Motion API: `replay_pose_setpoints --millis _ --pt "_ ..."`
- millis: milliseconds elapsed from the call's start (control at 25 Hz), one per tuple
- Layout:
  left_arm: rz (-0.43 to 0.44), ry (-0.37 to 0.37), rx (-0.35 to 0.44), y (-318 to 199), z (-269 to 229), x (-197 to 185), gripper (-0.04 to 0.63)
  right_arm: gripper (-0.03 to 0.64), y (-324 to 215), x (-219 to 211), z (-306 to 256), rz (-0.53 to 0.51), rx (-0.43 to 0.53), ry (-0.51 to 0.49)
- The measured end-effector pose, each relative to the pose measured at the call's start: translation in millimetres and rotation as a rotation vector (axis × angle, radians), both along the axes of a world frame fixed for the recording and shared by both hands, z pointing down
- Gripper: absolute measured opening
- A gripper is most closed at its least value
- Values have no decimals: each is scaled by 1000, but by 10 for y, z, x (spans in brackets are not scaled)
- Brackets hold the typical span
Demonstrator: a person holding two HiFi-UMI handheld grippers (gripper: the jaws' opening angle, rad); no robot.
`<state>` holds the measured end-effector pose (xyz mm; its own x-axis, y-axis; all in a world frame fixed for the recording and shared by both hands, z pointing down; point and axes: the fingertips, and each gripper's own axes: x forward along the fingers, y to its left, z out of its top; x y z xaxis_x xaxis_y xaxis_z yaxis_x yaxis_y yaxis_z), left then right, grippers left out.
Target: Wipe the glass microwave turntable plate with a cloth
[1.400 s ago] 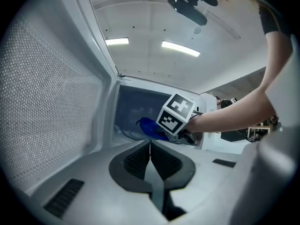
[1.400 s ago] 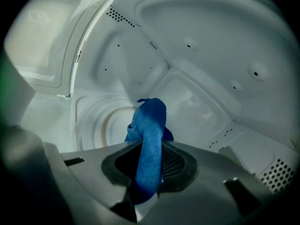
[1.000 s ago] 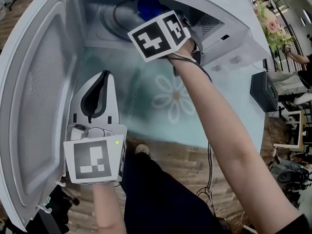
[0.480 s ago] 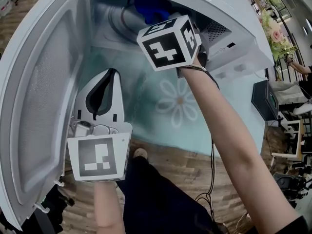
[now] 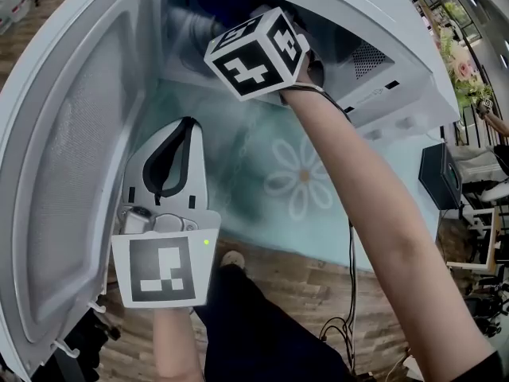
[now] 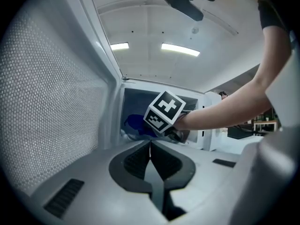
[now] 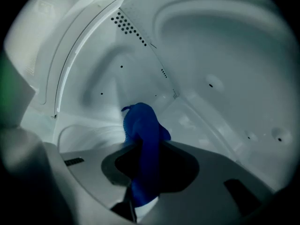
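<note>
My right gripper (image 7: 143, 146) is inside the open microwave (image 5: 374, 22) and is shut on a blue cloth (image 7: 144, 139) that sticks out past its jaws. The glass turntable plate (image 7: 86, 134) shows as a pale round rim just below and left of the cloth's tip; whether they touch I cannot tell. In the head view the marker cube (image 5: 256, 52) hides the cloth. My left gripper (image 5: 188, 124) is shut on nothing and hovers outside the cavity, beside the door. From the left gripper view the cloth (image 6: 135, 125) shows behind the right cube (image 6: 165, 111).
The microwave door (image 5: 71, 157) stands swung open at the left, close to my left gripper. The microwave sits on a teal tablecloth with a daisy print (image 5: 302, 180). A black box (image 5: 436, 173) sits at the right. Wooden floor (image 5: 318, 285) lies below the table edge.
My right gripper has gone left and deeper into the cavity, so the cube now covers the blue cloth in the head view. The left gripper has barely shifted.
</note>
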<state>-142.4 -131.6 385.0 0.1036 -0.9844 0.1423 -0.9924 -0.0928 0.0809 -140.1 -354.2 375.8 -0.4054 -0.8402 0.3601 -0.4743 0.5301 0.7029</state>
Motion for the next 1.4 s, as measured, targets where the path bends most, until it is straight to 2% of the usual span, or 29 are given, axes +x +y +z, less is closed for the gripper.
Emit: replay_pose_setpoints --millis 360,560,640,840,1040,1240,1400 --pt "15 -19 -9 -3 -3 -1 8 74 -39 -378 149 -123 -3 92" --pt "12 -13 -15 -31 22 -6 8 71 -91 -445 325 -150 -26 194" --pt "13 -12 -16 -39 26 -3 8 69 -97 -432 358 -164 -5 240" --pt "17 -9 -20 -67 41 13 8 69 -116 -317 376 -164 4 284" --pt "23 -4 -25 -94 70 45 8 67 -133 -100 405 -159 34 381" --pt "32 2 -18 -113 51 81 8 66 -145 173 451 -173 89 572" --pt "33 10 -19 -118 37 95 8 66 -202 406 489 -138 83 688"
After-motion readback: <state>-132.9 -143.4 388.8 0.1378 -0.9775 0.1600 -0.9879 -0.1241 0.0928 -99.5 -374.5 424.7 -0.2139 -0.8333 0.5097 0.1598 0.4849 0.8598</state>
